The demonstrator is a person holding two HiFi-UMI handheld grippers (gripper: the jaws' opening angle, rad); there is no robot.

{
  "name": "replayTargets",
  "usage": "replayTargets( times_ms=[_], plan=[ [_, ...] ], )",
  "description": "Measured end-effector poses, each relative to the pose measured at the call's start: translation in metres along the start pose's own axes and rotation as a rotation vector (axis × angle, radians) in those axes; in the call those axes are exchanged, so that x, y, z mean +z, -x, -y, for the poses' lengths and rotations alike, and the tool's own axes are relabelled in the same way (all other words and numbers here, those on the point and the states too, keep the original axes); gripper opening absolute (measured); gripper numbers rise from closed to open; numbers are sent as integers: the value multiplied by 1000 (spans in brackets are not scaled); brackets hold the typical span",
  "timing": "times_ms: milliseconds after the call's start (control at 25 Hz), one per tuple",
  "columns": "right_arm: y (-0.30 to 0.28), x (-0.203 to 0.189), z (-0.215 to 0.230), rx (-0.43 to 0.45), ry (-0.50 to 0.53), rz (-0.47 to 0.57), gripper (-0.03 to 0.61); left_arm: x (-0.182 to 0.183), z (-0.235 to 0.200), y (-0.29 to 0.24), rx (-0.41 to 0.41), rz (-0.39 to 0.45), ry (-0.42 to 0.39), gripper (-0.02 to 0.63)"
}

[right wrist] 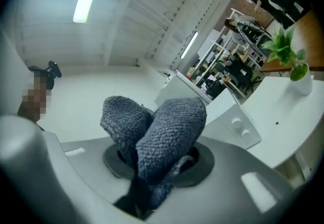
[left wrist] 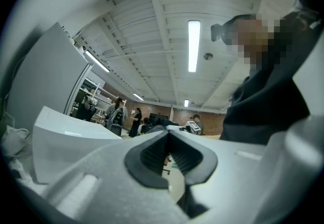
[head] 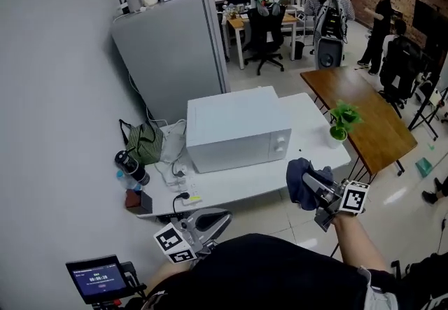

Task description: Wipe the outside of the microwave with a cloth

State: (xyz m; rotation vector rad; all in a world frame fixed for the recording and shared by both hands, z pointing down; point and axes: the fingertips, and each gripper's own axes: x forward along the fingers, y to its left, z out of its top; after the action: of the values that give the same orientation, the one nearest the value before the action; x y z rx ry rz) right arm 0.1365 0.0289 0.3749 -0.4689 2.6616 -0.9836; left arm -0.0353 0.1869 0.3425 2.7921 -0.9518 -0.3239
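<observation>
R gripper (head: 316, 188) pinches the bunched cloth (head: 299, 182), held clear of the microwave (head: 238, 130), which sits mid-table. L gripper (head: 222, 217) jaws pressed together, empty, low. Risks: cloth could drag out of the pinch mid-wipe or snag the knobs (head: 280, 141); an elbow swing could knock the plant (head: 343, 121)

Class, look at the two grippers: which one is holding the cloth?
The right gripper: its jaws are shut on the blue-grey cloth, which is bunched up between them. The left gripper has nothing between its jaws.
</observation>
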Motion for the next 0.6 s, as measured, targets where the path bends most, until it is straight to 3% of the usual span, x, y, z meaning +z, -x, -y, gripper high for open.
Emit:
replayTargets(
  times_ms=[320, 600],
  plan=[
    [66, -21, -32, 125, 160, -183, 120, -43, 82, -82, 11, -36, 49, 3],
    [76, -40, -52, 135, 273, -235, 118, -43, 102, -81, 28, -7, 25, 3]
  ],
)
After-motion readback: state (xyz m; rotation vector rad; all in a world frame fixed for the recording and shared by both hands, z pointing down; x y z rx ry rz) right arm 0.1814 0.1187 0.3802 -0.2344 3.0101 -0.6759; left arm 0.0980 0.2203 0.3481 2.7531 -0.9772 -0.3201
